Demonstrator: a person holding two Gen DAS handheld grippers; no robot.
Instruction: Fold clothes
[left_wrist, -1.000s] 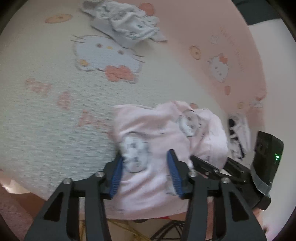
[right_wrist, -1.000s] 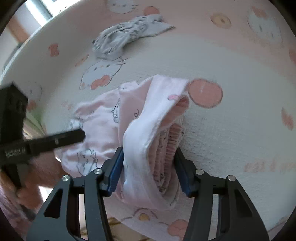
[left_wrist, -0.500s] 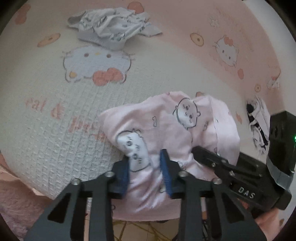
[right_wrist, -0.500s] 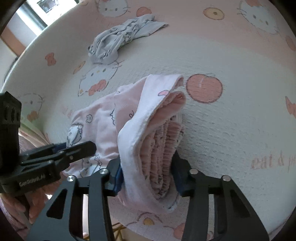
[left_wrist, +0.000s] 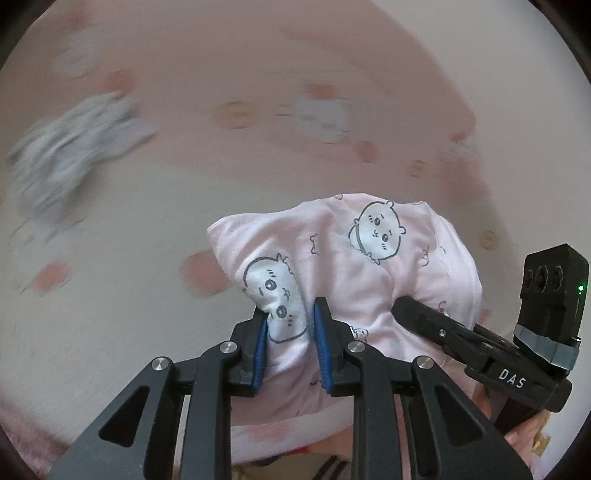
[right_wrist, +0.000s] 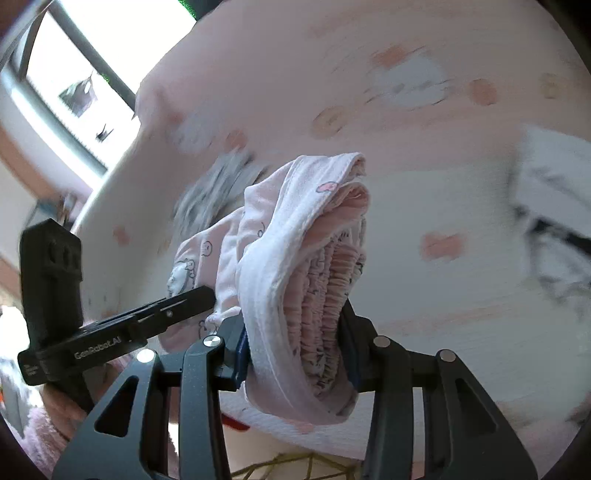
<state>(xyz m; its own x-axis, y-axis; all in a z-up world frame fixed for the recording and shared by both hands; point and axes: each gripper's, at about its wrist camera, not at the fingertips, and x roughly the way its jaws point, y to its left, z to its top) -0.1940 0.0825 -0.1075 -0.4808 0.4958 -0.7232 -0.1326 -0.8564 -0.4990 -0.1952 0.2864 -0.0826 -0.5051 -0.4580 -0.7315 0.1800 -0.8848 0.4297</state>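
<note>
- Surface: a bed cover (left_wrist: 155, 221), cream and pink with cartoon cat faces, bows and round motifs, fills both views; it is smeared with motion blur.
- Background, right wrist view: a bright window (right_wrist: 74, 77) with dark frame bars sits in the upper left of the frame.
- Pink garment (left_wrist: 354, 266): pale pink cloth printed with outlined cartoon faces, bunched and lifted clear of the cover, in the lower centre of the left wrist view. Its gathered elastic waistband (right_wrist: 328, 284) and white-edged hem show in the centre of the right wrist view.
- Left gripper (left_wrist: 288, 332): jaws narrowly spaced and closing, blue pads pinching a fold of the garment that bears a printed face. Seen also from the side at lower left of the right wrist view (right_wrist: 207, 295), its tip against the cloth.
- Right gripper (right_wrist: 295, 332): jaws moderately apart, pressed on the thick bunched waistband, which fills the gap between them. In the left wrist view it enters from the lower right (left_wrist: 399, 306), its tip on the garment.
- Grey patterned garment (left_wrist: 70, 155): crumpled on the cover, upper left of the left wrist view, blurred.
- White and black garment (right_wrist: 554, 206): lying on the cover at the right edge of the right wrist view, blurred.
- Person: a hand (left_wrist: 524, 424) on the right gripper's handle at lower right.
</note>
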